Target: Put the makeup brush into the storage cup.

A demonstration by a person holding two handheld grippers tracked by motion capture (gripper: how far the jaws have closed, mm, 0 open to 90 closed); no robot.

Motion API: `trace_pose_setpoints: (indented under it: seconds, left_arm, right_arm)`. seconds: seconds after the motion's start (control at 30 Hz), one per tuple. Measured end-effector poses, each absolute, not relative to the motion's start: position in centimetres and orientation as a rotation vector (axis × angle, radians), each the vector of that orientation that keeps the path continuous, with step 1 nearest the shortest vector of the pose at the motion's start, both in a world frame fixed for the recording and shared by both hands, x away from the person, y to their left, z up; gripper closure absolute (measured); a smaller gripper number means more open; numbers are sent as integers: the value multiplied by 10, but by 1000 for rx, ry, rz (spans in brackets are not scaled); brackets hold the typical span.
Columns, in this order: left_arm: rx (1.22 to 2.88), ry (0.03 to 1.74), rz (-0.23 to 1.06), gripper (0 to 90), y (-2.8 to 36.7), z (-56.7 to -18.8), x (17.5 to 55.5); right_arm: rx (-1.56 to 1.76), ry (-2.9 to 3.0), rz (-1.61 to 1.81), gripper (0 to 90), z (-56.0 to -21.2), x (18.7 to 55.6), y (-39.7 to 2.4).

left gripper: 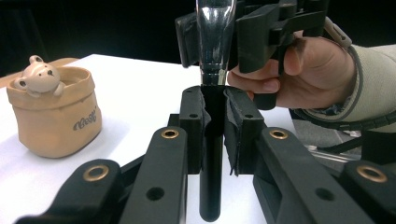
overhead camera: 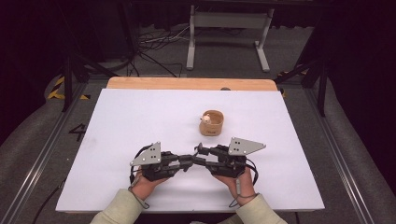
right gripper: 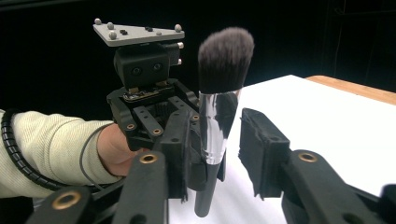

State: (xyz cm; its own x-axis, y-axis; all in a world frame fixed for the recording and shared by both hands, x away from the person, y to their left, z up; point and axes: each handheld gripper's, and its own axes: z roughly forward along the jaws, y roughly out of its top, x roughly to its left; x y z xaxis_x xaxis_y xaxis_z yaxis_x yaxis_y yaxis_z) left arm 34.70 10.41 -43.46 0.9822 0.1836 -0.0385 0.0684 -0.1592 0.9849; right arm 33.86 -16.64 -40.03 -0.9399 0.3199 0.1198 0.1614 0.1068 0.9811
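1. Right gripper view: a makeup brush point(right gripper: 219, 107) stands upright between this gripper's two black jaws. Its dark bristle head is at the top, its shiny silver ferrule in the middle and its black handle points down toward the white table point(right gripper: 336, 121).
2. The right gripper point(right gripper: 222, 154) has its jaws apart. The left pad sits against or just beside the ferrule, while the right pad stands clear of it with a visible gap, so nothing is pinched here yet.
3. Left gripper view: the left gripper point(left gripper: 214, 126) is clamped on the black handle of the brush, its two pads pressed tight on either side. The handle's rounded end hangs below the pads and the ferrule rises above them.
4. The brush's long axis is vertical. The left gripper holds it low on the handle; the right gripper brackets it higher, at the ferrule, coming from the opposite side.
5. High view: both grippers meet nose to nose near the front middle of the table, held in the person's hands.
6. A small tan pouch with a bear figure point(overhead camera: 211, 122) stands beyond the grippers, slightly toward the right gripper, near but apart.
7. The tabletop lies bare all around, giving open room on every side; the front edge is close behind the hands.
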Motion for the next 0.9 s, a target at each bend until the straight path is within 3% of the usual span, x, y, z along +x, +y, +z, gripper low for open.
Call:
trace_pose_setpoints:
  seconds: [0.2,0.8,0.9]
  left_arm:
    - [1730,191,95,788,104,-435,347]
    - [1737,184,85,782,105,-432,345]
    - [1747,179,96,716,106,-431,345]
  right_arm:
    - [488,2246,1975,742,-402,340,-164]
    - [455,2241,1947,755,-399,336,-163]
    - [441,2230,1947,755,-395,335,-163]
